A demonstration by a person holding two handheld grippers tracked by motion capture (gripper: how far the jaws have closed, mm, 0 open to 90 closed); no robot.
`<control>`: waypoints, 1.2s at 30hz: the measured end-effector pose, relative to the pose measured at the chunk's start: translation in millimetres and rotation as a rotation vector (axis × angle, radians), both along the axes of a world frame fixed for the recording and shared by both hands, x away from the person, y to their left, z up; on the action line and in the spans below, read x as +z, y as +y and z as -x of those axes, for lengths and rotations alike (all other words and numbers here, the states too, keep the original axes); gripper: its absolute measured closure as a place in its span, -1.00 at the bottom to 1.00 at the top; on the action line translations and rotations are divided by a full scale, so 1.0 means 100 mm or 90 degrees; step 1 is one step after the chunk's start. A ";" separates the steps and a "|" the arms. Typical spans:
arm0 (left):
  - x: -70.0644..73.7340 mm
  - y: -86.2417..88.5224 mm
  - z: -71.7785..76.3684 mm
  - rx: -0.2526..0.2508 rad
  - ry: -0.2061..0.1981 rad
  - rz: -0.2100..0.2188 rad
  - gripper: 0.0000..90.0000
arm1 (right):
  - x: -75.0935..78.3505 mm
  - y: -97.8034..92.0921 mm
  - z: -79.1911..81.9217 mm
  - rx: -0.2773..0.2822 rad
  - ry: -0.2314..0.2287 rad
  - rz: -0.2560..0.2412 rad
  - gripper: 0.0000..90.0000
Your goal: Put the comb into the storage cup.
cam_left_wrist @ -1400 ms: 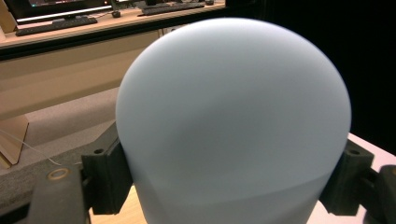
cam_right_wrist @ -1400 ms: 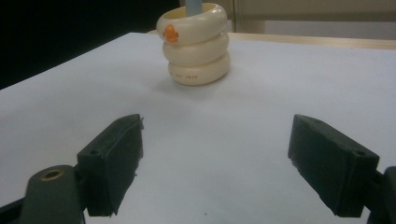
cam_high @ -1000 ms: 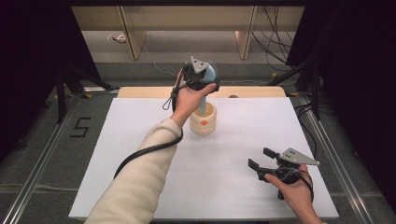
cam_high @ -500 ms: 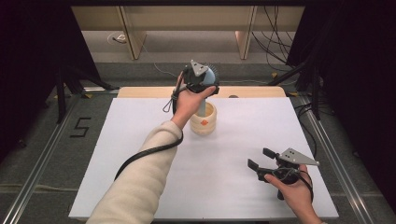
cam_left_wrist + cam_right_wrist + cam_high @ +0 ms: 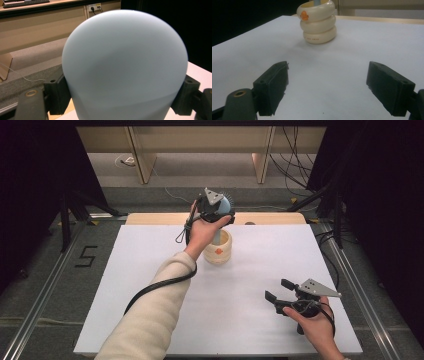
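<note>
Two jaws clamp blue dome, left gripper.

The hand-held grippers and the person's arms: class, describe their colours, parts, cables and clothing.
Each hand-held gripper, left and right, is black with two blocky black foam-like jaw pads and a grey three-cornered plate on top. A black cable trails along the left arm's cream sleeve.

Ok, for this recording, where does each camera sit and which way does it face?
High view: above the person's side, facing forward and down on the white table; both forearms and the left gripper and right gripper show.
Left gripper view: rides the left gripper, facing the pale blue dome between its jaws.
Right gripper view: low over the table, facing the cream ring holder past open jaws.
The high and right gripper views share the holder.
</note>
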State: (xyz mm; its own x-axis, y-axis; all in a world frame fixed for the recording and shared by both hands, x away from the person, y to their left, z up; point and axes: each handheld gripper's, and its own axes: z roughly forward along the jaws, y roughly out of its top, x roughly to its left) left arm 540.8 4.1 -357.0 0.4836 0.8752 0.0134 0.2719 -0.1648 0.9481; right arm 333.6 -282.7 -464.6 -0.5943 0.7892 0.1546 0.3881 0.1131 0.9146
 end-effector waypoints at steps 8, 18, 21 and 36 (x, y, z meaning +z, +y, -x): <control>-0.06 0.00 0.00 0.001 0.004 -0.003 -0.56 | 0.00 0.00 0.00 0.000 0.000 0.000 -0.58; -0.15 0.01 -0.01 -0.001 0.009 -0.002 -0.56 | 0.00 0.00 0.00 0.002 0.002 -0.002 -0.58; -0.17 0.01 -0.01 0.000 0.009 -0.001 -0.56 | 0.00 0.00 0.00 0.001 0.001 -0.003 -0.58; -0.27 0.01 -0.01 0.002 0.017 -0.013 -0.56 | -0.01 0.01 0.00 0.003 0.005 -0.005 -0.58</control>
State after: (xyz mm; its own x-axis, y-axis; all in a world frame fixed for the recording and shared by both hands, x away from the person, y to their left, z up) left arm 541.9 5.4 -384.3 0.4812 0.8764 0.0192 0.2972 -0.1838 0.9370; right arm 334.0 -281.5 -465.8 -0.5971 0.7850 0.1653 0.3950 0.1083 0.9123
